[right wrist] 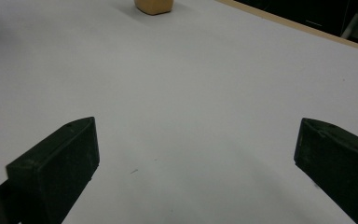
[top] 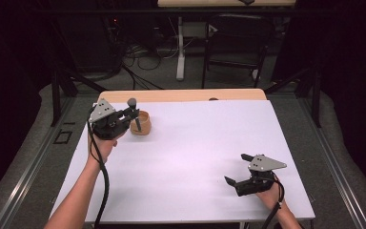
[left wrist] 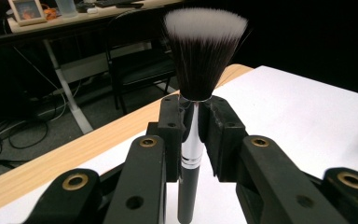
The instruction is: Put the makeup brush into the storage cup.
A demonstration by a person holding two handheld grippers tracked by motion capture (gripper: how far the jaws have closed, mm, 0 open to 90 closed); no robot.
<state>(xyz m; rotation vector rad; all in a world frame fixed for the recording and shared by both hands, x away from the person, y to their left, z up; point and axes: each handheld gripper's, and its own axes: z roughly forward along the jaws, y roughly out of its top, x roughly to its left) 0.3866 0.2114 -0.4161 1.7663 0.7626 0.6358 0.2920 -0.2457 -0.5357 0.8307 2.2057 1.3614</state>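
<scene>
A makeup brush (left wrist: 192, 140) was held upright in the left claw (top: 129, 116), the jaws clamped on its silver ferrule and dark handle, with the white-tipped bristle head standing above them. In the high view the brush head (top: 132, 101) was seen at about ten o'clock on the white tabletop (top: 195, 157), just beside and slightly above a small wooden cup (top: 141, 122), which sat immediately to the claw's three o'clock side. Whether the handle's lower end was already over the cup's mouth could not be told. The right claw (top: 238, 169) was kept near the five o'clock corner of the tabletop, well apart from the cup, its jaws spread wide with nothing between them; in the right gripper view the tan cup (right wrist: 153, 6) appeared far off at twelve o'clock. The work was judged to be partly done: the brush had been secured and brought next to the cup, while the placing of the brush into the cup and its release were judged to remain.
</scene>
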